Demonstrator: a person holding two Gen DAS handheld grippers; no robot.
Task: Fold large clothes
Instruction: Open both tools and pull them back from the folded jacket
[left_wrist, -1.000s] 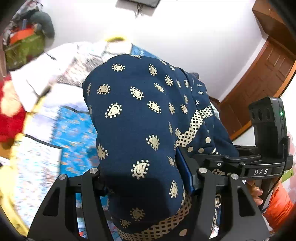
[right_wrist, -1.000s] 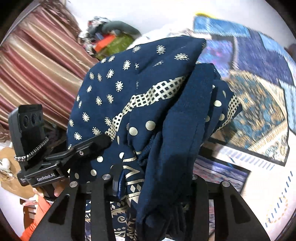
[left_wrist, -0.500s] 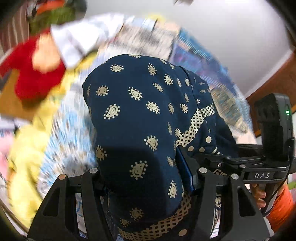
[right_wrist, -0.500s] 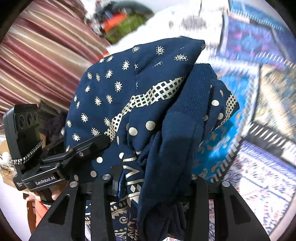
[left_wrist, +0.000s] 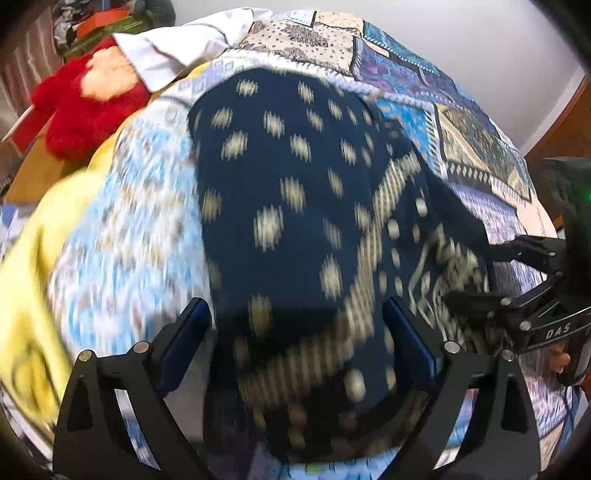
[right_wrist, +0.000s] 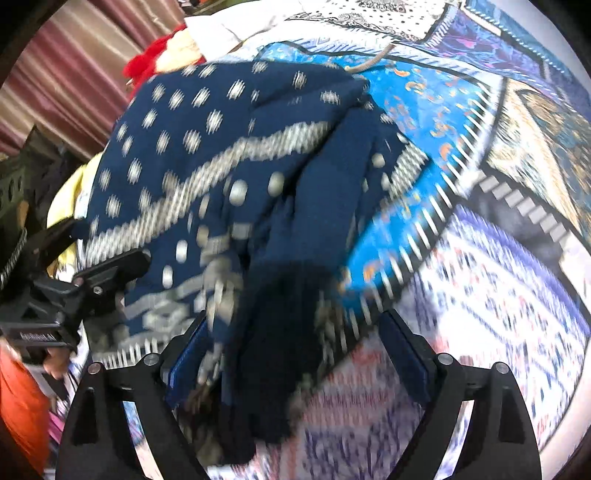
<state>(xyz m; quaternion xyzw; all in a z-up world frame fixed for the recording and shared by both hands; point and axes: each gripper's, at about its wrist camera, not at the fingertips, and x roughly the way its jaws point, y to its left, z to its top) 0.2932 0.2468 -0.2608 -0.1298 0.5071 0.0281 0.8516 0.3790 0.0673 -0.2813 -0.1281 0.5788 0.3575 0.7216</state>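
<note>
Navy garment (left_wrist: 295, 229) fills centre; red plush (left_wrist: 85, 110) blocks far left; patterned bedspread (right_wrist: 498, 295) right clear.

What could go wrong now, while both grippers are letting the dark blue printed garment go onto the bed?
1. Both the left gripper and the right gripper have their jaws opening with the navy garment bunched between them, so it may land crumpled instead of flat.
2. In the right wrist view a dark sleeve-like part hangs between the fingers and could snag on a pad as the gripper lifts.
3. The garment may drape onto the red plush item nearby.
</note>
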